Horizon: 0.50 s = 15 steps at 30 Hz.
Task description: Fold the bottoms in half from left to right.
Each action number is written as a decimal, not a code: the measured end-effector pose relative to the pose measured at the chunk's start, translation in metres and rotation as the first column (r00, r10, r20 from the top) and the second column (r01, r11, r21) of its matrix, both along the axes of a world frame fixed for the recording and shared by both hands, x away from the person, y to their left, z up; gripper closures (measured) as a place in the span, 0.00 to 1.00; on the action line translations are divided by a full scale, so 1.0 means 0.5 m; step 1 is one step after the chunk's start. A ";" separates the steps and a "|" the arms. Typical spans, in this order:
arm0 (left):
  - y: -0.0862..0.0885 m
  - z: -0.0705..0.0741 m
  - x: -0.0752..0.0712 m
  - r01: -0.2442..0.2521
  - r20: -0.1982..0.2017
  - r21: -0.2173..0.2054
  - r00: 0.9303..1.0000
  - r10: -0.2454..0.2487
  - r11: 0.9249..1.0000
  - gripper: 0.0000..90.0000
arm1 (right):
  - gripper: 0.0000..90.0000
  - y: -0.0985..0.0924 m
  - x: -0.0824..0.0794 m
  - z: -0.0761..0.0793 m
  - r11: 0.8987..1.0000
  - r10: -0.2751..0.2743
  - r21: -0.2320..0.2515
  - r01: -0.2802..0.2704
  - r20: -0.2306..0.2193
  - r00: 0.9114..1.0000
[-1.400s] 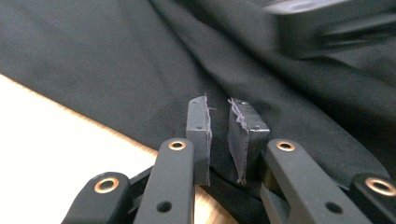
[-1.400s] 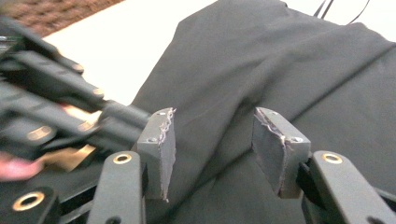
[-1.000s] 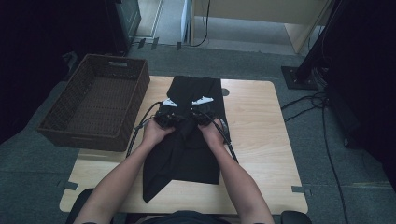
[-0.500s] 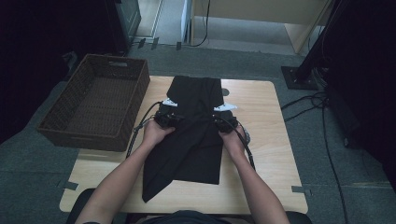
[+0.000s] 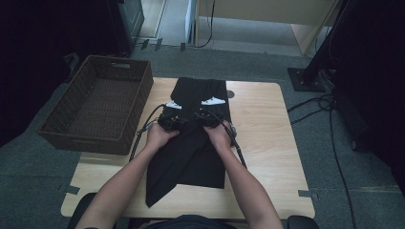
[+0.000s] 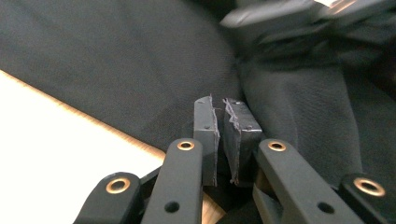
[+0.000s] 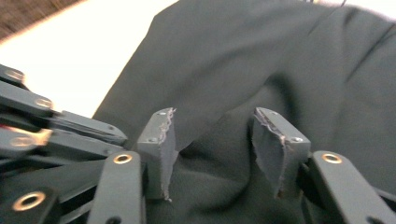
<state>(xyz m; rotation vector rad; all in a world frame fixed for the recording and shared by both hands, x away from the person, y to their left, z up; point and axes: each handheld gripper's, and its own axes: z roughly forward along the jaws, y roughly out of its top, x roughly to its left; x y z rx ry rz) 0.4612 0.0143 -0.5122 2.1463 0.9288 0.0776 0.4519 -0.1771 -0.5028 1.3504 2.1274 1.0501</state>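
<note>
Left hand-held gripper (image 6: 218, 122) pinches the black cloth (image 5: 191, 143); right hand-held gripper (image 7: 215, 140) has just been opening, jaws apart over a raised fold, cloth dark and rumpled.

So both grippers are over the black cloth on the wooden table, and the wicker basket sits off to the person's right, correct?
Not quite: the wicker basket sits to the person's left, as the high view shows. The rest holds: the left gripper and right gripper are over the black cloth on the wooden table.
</note>
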 end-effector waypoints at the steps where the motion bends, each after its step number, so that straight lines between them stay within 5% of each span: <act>1: 0.000 0.000 0.000 0.000 0.000 0.000 1.000 0.000 1.000 0.93 | 0.53 0.004 0.005 -0.007 1.000 -0.002 -0.022 0.002 -0.012 1.000; 5: 0.006 0.002 0.004 -0.010 0.004 0.021 1.000 0.010 1.000 0.98 | 0.63 0.003 0.011 -0.024 0.997 -0.026 -0.069 0.024 -0.037 0.999; 6: 0.007 0.002 0.005 -0.017 -0.001 0.018 1.000 0.017 1.000 0.98 | 0.92 -0.008 0.008 -0.021 0.999 -0.021 -0.047 0.019 -0.046 0.999; 7: 0.007 0.002 0.005 -0.017 -0.001 0.018 1.000 0.017 1.000 0.99 | 0.95 -0.011 0.006 -0.017 0.997 -0.029 -0.078 0.024 -0.059 0.998; 9: 0.010 0.003 0.007 -0.024 0.005 0.029 1.000 0.024 0.999 0.99 | 0.97 -0.029 0.000 -0.001 0.995 -0.013 -0.097 0.007 -0.061 0.998; 12: 0.014 0.004 0.009 -0.035 0.008 0.036 0.999 0.035 0.999 0.99 | 0.97 -0.050 -0.011 0.018 0.998 -0.029 -0.051 0.027 -0.032 0.999; 15: 0.021 0.003 0.013 -0.044 -0.002 0.027 0.999 0.044 0.999 0.99 | 0.97 -0.112 -0.040 0.054 0.998 -0.065 0.007 0.065 0.020 0.998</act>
